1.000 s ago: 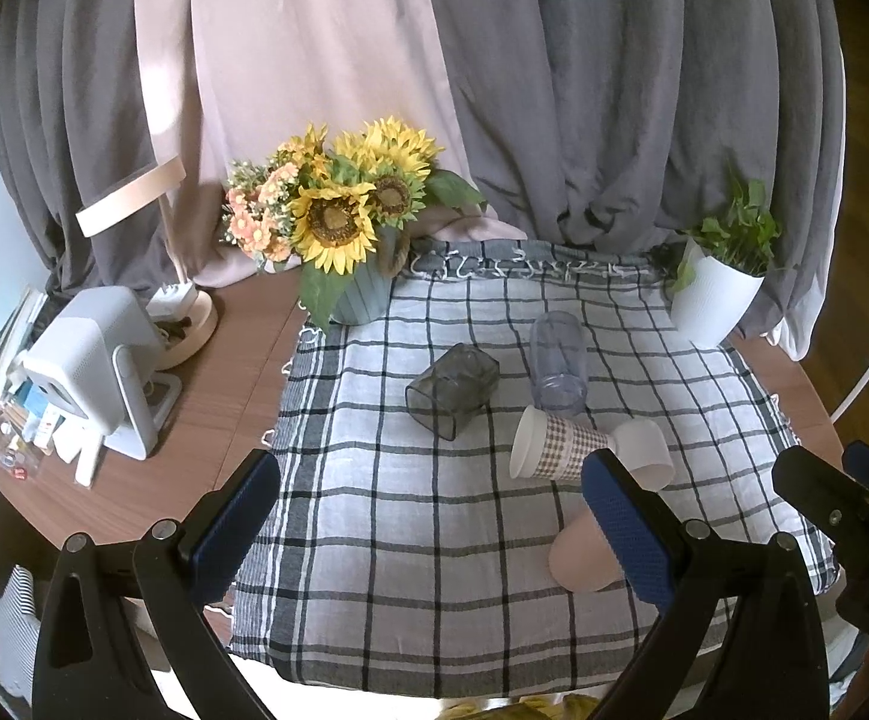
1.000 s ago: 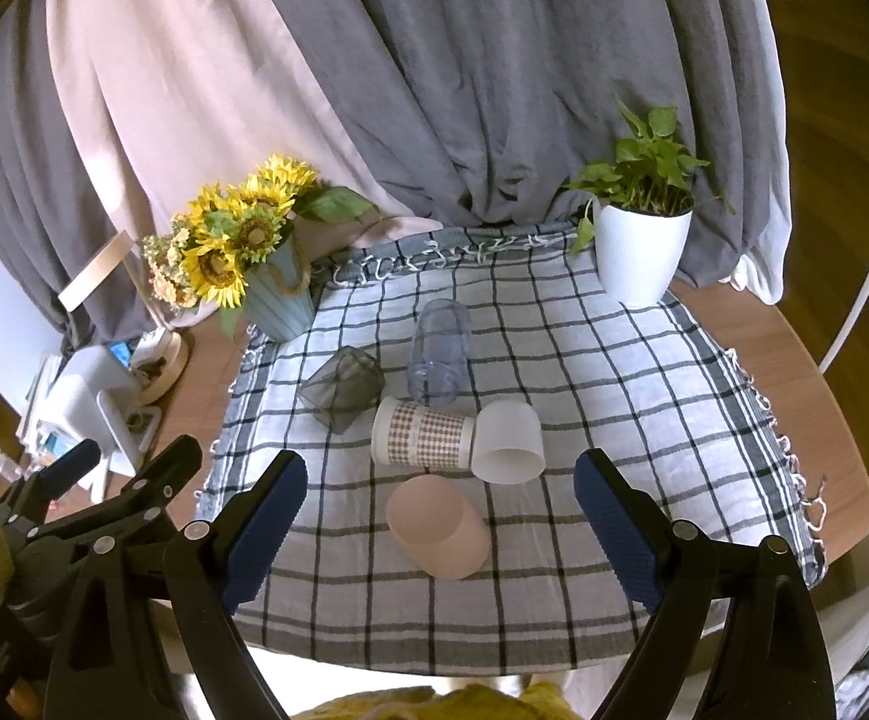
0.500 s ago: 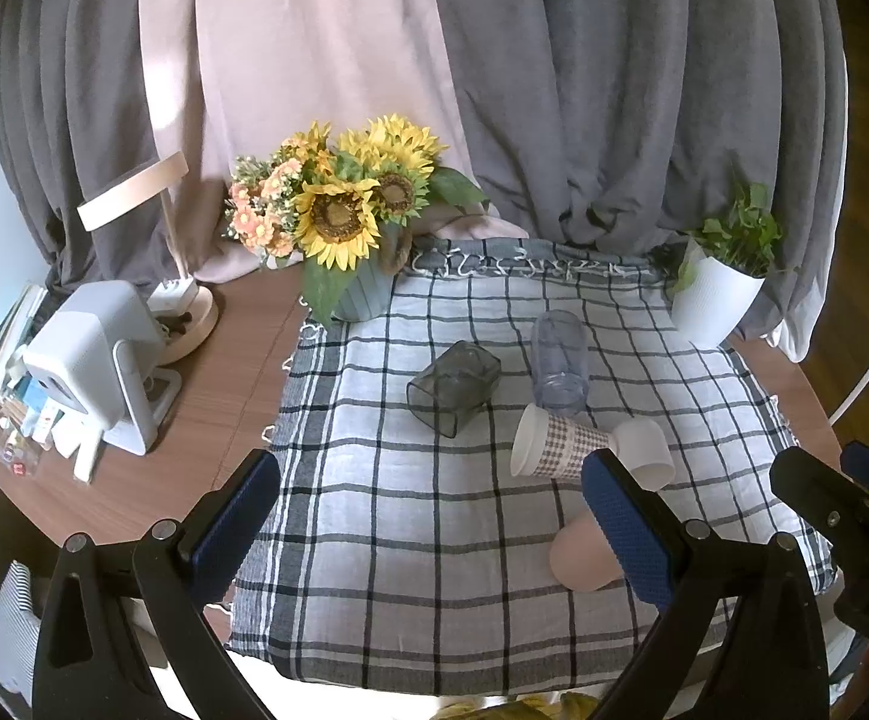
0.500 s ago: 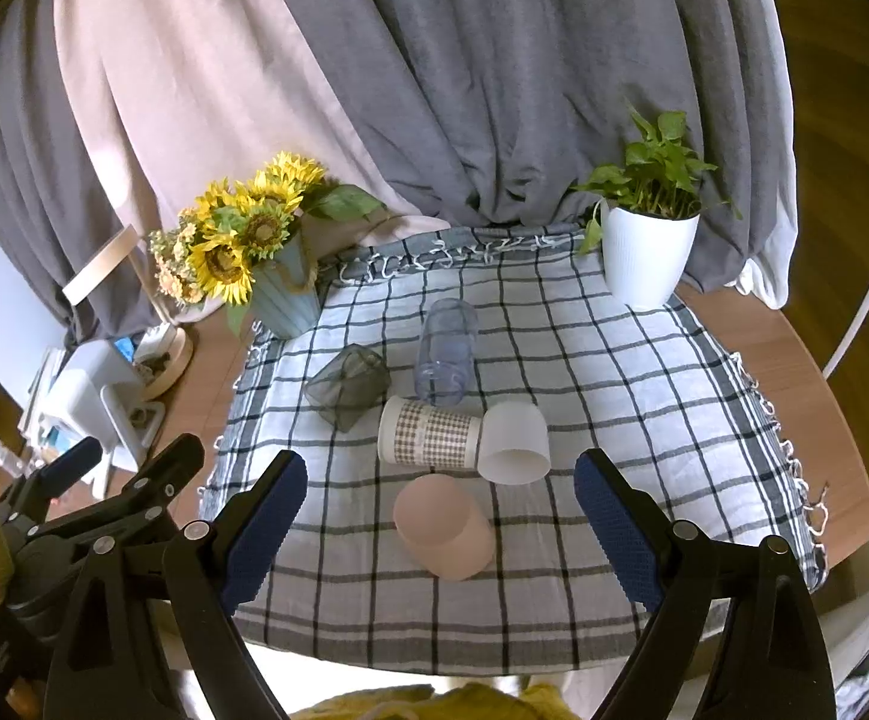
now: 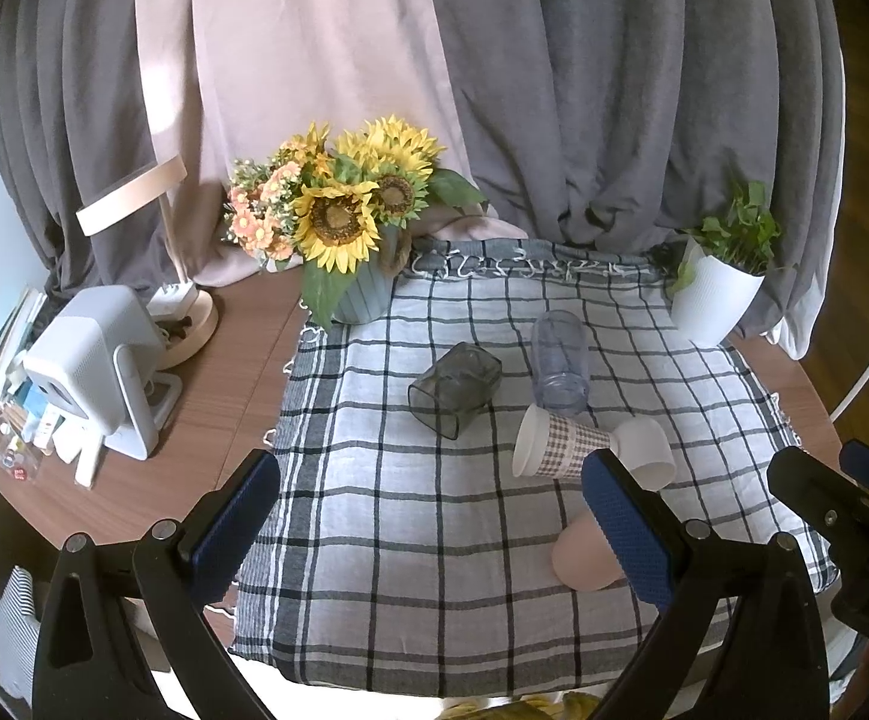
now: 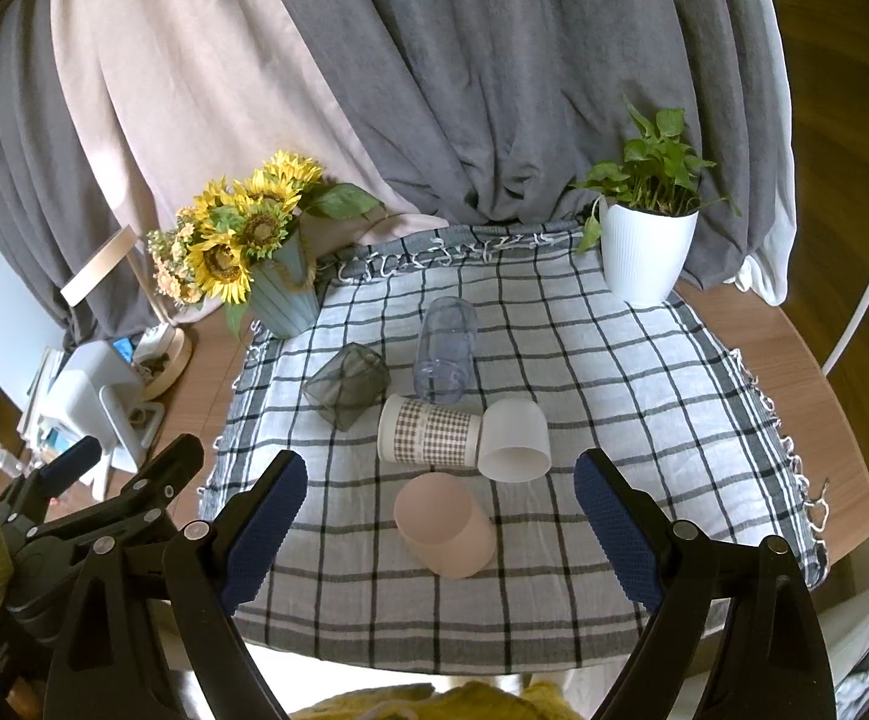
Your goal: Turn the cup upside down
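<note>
Several cups lie on their sides on a checked cloth [image 6: 614, 372]: a pink cup [image 6: 443, 531] nearest me, a checked paper cup [image 6: 428, 432], a white cup [image 6: 515, 438], a clear cup [image 6: 445, 351] and a dark square cup [image 6: 347, 384]. The left wrist view shows them too: pink [image 5: 581, 558], checked [image 5: 560, 444], white [image 5: 644, 459], clear [image 5: 560, 360], dark [image 5: 455, 390]. My right gripper [image 6: 434, 522] is open and empty, above the near table edge, framing the pink cup. My left gripper [image 5: 428, 528] is open and empty, to the left.
A sunflower vase [image 6: 278, 294] stands at the cloth's back left, a white potted plant [image 6: 644, 252] at the back right. A white device [image 5: 98, 360], a lamp base [image 5: 188, 324] and small clutter sit on the wooden table [image 5: 224, 396] left of the cloth. Curtains hang behind.
Both views have shifted slightly back and up; the cups lie as before. Both grippers stay open.
</note>
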The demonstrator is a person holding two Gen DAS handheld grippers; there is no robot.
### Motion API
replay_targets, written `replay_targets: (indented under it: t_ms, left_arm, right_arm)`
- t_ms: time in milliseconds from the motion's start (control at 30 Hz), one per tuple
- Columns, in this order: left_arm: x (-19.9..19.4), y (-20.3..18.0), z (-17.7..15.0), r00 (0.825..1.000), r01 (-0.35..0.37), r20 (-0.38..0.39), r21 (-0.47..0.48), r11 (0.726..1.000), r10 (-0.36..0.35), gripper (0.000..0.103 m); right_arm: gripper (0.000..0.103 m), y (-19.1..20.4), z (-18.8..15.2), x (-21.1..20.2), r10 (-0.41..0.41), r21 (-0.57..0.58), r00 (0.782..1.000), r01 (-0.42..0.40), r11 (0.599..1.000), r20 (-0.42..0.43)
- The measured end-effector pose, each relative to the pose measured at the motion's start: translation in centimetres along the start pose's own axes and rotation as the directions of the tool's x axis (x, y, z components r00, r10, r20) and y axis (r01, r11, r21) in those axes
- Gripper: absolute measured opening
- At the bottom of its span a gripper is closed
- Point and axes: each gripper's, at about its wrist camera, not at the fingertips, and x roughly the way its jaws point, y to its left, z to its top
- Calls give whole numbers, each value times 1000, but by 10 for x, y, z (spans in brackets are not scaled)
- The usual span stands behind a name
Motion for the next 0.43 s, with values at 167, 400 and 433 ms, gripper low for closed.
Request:
replay_targets:
  t_ms: [167,400,433]
  left_arm:
    - [0,2,1,1000,-1,2,0,1000,1,103]
    - [2,5,3,1000,-2,4,1,1000,2,103]
    - [3,6,4,1000,-2,4,1,1000,2,103]
  right_arm:
    - [91,1,-1,1,-1,0,1000,1,1000,-2]
    - [91,2,-1,3,-2,-2,1000,2,1000,-5]
    - [91,2,-1,3,-1,-1,1000,1,1000,-5]
